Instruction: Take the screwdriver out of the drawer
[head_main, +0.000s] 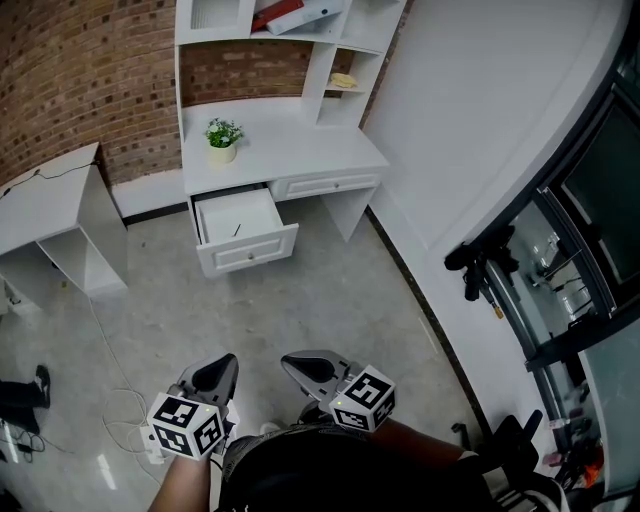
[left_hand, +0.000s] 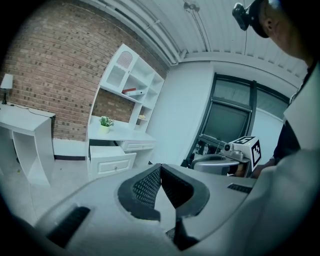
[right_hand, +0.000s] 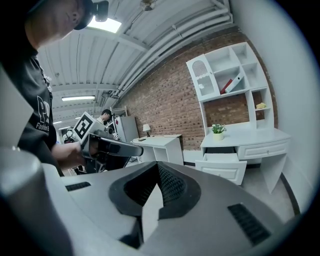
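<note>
Head view. One white tabletop (head_main: 290, 150) of painted board, rectangular, stood against a red-brick wall under one open-shelved white hutch (head_main: 300, 40). Two drawers sat in its front. The left drawer (head_main: 262, 252), a shallow white box with a panelled face and a small knob, was pulled out. One thin dark sliver lay on its pale floor, taken for the screwdriver (head_main: 237, 230) but too small to confirm. One potted plant (head_main: 222, 140), leafy green in a pale round pot, stood on the tabletop above that drawer. One red folder (head_main: 278, 12) leaned on the upper shelf. One lower white side table (head_main: 50, 195) stood at the left. The floor (head_main: 330, 300) was grey, glossy and mottled. The left tongs (head_main: 222, 366) and right tongs (head_main: 300, 362), grey moulded plastic with one black-and-white marker cube each, were held low, well apart from the drawer.

Left gripper view. The left tongs (left_hand: 159, 168) had their two black, grid-textured pads pressed together, with nothing between them. The drawer stood open far ahead.

Right gripper view. The right tongs (right_hand: 159, 167) were likewise pressed together and empty, their pads ribbed and black. One small lamp (right_hand: 146, 128) stood on the side table.
</note>
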